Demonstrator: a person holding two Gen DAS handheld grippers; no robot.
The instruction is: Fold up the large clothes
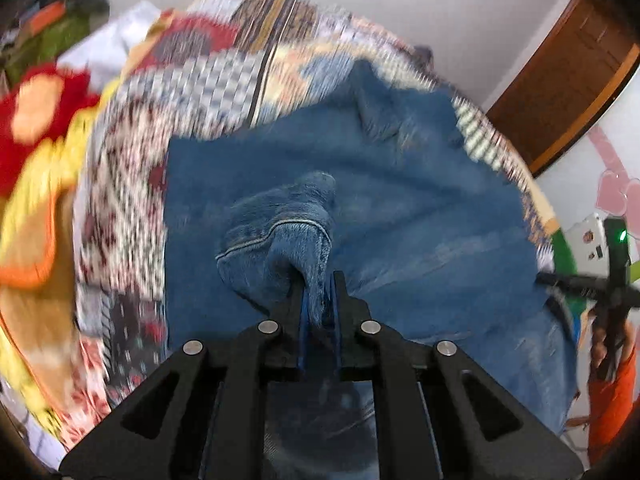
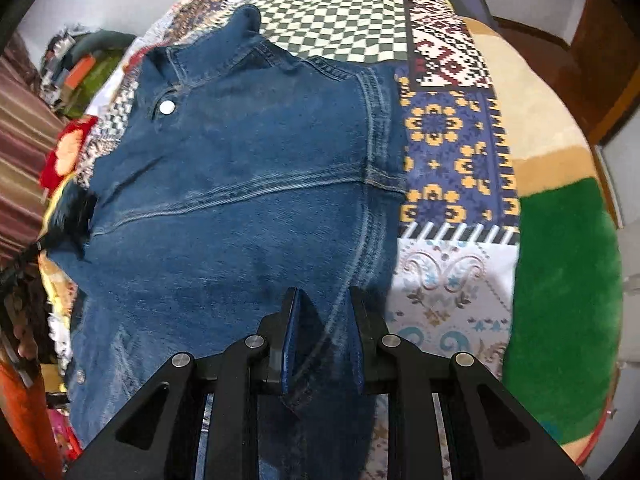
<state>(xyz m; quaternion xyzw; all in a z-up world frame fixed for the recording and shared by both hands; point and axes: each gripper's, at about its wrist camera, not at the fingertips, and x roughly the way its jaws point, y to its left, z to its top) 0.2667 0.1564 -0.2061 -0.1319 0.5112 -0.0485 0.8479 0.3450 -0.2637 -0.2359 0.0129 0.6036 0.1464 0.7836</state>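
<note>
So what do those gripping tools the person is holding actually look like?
Both look alike. The left gripper and right gripper are matte black, each with two flat fingers lined with blue pads. Behind the fingers, angled black link bars with cut-out slots spread outward, joined by round silver pins. In the left view, an orange sleeve shows near the right gripper's black handle.

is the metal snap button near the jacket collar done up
No, the snap button on the denim jacket sits bare and unfastened beside the collar, with no fabric closed over it.

Faded denim jacket (image 2: 240, 184), seemingly woven patchwork quilt (image 2: 448, 152), shiny metal snap (image 2: 166, 107)
</note>
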